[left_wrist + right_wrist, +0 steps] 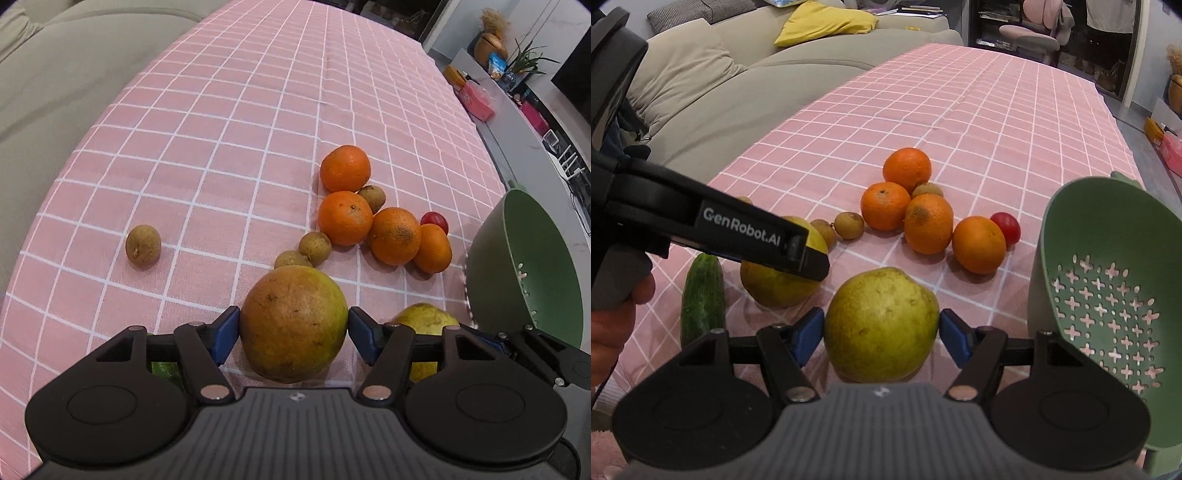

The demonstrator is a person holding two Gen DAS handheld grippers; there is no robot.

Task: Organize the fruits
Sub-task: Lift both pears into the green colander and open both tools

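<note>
The left gripper point(293, 332) is clasping a big greenish-orange fruit point(293, 325) between its jaws, and the right gripper point(881, 334) is clasping a pear point(881, 325), both low over the pink checked table point(221, 147). To do this well, each should be lifting straight up, gripping firmly, before swinging toward the green colander point(1108, 295) standing just beside the pear.

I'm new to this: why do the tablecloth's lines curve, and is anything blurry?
Left wrist view: the fisheye lens bows the tablecloth grid; fruit looks sharp, with soft shadows. Right wrist view: same bowing, corners dark; the pear is crisp, the room behind less clear.
</note>
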